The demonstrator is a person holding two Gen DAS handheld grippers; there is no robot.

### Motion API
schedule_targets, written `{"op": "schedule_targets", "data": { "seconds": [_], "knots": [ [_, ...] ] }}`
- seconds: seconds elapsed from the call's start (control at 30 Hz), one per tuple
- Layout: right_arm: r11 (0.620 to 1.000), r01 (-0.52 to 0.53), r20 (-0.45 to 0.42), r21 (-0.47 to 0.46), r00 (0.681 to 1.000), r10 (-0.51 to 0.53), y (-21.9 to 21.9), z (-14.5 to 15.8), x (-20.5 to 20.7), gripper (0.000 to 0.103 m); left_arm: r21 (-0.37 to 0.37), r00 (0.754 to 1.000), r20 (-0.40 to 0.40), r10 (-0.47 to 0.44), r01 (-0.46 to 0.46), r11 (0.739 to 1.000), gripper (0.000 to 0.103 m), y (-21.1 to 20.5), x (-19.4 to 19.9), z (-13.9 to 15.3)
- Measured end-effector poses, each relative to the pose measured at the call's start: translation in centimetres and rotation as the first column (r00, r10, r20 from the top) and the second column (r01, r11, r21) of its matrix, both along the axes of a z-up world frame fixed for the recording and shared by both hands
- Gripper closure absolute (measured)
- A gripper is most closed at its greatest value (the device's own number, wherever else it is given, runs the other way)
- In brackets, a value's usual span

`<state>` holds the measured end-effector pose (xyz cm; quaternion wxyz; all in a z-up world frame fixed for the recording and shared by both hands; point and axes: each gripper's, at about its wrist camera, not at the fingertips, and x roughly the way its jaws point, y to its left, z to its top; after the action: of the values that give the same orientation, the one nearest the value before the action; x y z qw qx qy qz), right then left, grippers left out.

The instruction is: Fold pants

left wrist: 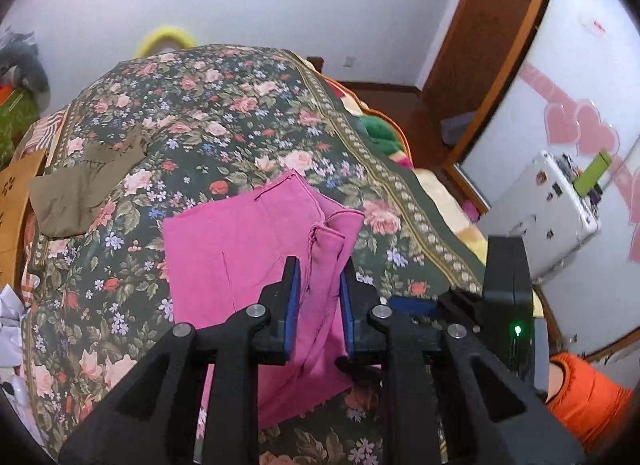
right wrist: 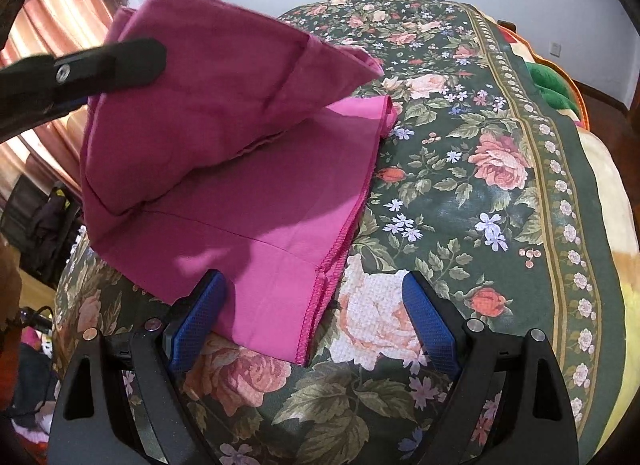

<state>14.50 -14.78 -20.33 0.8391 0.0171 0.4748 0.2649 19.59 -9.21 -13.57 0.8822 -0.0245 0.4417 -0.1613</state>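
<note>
mid-fold: left gripper (left wrist: 319, 285) clamped on pants (left wrist: 248, 249), lifting one end over the rest on bedspread (right wrist: 480, 193). right gripper (right wrist: 316, 317) spread wide, empty — likely next: lay flap down, align edges.

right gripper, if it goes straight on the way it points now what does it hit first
Most likely the pink pants: their lower hemmed corner lies between the open fingers of the right gripper, just ahead. The floral bedspread sits right beneath, so a downward tilt might touch that first; depth is unclear.
</note>
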Motion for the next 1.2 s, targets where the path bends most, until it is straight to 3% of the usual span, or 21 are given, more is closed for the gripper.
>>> {"op": "schedule_targets", "data": {
  "seconds": [0.17,0.33,0.5,0.67,0.87,1.03,1.2],
  "knots": [
    [1.0,0.009,0.015,-0.018,1.0,-0.009,0.0,0.2,-0.2,0.015,0.037,1.0,0.032,0.0,-0.002,0.999,0.048,0.0,-0.9,0.2],
    [1.0,0.011,0.018,-0.022,1.0,-0.01,0.0,0.3,-0.4,0.015,0.081,0.998,0.054,0.045,-0.049,0.995,0.04,1.7,-0.5,0.5],
    [0.999,0.016,0.046,-0.051,0.999,-0.013,-0.1,0.7,-0.7,0.015,0.147,0.991,0.072,0.11,-0.12,0.982,0.019,4.7,1.7,0.7],
    [0.995,0.075,0.081,-0.063,0.994,-0.07,-1.4,1.2,-1.0,0.015,0.192,0.993,-0.002,0.114,-0.112,0.975,0.015,7.2,5.5,-0.8],
    [0.985,0.159,0.094,-0.074,0.984,-0.151,-3.3,1.7,-0.9,0.015,0.205,0.978,-0.131,0.164,-0.135,0.969,0.015,9.0,11.0,-4.7],
    [0.977,0.196,0.124,-0.089,0.975,-0.184,-4.3,2.5,-1.1,0.015,0.232,0.967,-0.182,0.176,-0.132,0.964,0.015,8.6,15.0,-6.9],
    [0.974,0.215,0.122,-0.078,0.971,-0.204,-4.8,2.7,-0.8,0.015,0.322,0.958,-0.221,0.182,-0.105,0.941,0.015,7.4,18.7,-10.3]
  ]
}}
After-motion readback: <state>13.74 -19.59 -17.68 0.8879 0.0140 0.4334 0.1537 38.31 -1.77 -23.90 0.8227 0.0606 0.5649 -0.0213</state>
